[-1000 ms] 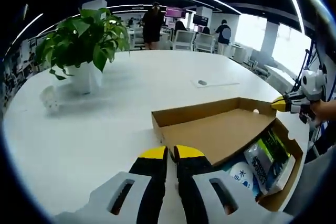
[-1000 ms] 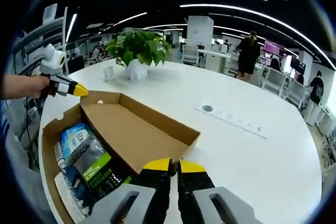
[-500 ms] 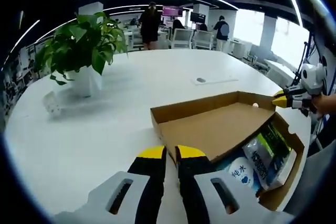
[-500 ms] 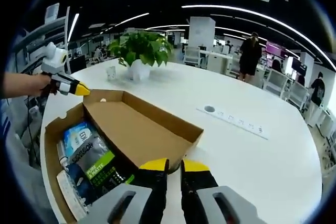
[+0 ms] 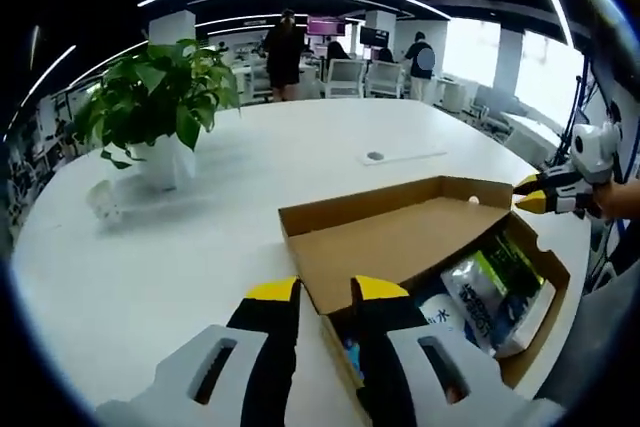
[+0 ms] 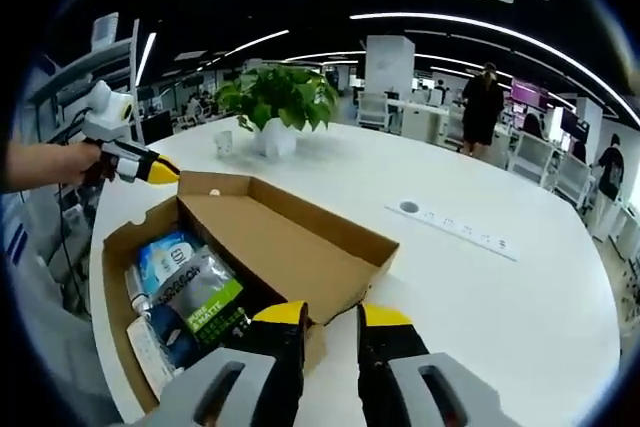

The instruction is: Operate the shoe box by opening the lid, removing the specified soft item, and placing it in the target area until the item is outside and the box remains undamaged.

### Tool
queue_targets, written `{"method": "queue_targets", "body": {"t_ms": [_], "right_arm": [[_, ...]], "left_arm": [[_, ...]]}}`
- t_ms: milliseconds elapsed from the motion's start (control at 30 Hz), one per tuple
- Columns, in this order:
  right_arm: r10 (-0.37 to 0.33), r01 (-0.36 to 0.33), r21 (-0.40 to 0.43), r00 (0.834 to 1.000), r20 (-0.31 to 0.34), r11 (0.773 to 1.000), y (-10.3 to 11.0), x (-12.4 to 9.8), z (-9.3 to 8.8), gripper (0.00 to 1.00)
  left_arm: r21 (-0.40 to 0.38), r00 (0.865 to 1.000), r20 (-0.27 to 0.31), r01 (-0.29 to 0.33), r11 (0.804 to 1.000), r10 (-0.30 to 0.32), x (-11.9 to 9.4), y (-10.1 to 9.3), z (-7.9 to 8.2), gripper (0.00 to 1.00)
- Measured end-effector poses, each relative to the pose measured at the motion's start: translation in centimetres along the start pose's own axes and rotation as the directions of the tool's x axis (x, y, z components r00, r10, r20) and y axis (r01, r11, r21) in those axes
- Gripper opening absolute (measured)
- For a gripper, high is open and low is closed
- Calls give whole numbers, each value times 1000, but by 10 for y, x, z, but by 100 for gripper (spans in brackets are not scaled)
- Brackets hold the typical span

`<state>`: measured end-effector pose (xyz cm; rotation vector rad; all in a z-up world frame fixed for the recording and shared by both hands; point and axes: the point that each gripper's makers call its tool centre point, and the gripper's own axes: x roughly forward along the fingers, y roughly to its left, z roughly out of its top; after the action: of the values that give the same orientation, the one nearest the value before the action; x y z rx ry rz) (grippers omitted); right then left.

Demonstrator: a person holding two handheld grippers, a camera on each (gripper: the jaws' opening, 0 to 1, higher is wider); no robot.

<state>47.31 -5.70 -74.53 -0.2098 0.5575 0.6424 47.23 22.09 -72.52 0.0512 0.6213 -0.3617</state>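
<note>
Now the left gripper (image 5: 325,292) has its yellow-tipped jaws parted with a clear gap, and the near corner of the cardboard lid (image 5: 400,237) lies in this gap; I cannot tell if the jaws touch it. The right gripper (image 6: 333,315) also has its jaws apart, around the opposite corner of the lid. The lid is raised and tilted over the shoe box (image 6: 125,247), which stands on the white tabletop (image 6: 500,287). Inside the shoe box, under the lid, lie soft packets (image 6: 195,292) with blue, grey and green print. Beyond the shoe box on the tabletop stands a potted plant (image 5: 160,112) in a white pot. Far behind the shoe box, people stand among office chairs.
</note>
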Motion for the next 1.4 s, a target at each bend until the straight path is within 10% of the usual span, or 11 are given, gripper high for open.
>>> {"method": "queue_targets", "body": {"t_ms": [867, 1400], "right_arm": [[125, -124, -106, 992, 6, 987, 54, -50, -16, 46], [169, -164, -122, 985, 30, 979, 74, -74, -22, 60]], "left_arm": [[94, 991, -47, 127, 987, -123, -12, -71, -24, 25], [66, 958, -126, 265, 962, -256, -1, -117, -54, 28]]}}
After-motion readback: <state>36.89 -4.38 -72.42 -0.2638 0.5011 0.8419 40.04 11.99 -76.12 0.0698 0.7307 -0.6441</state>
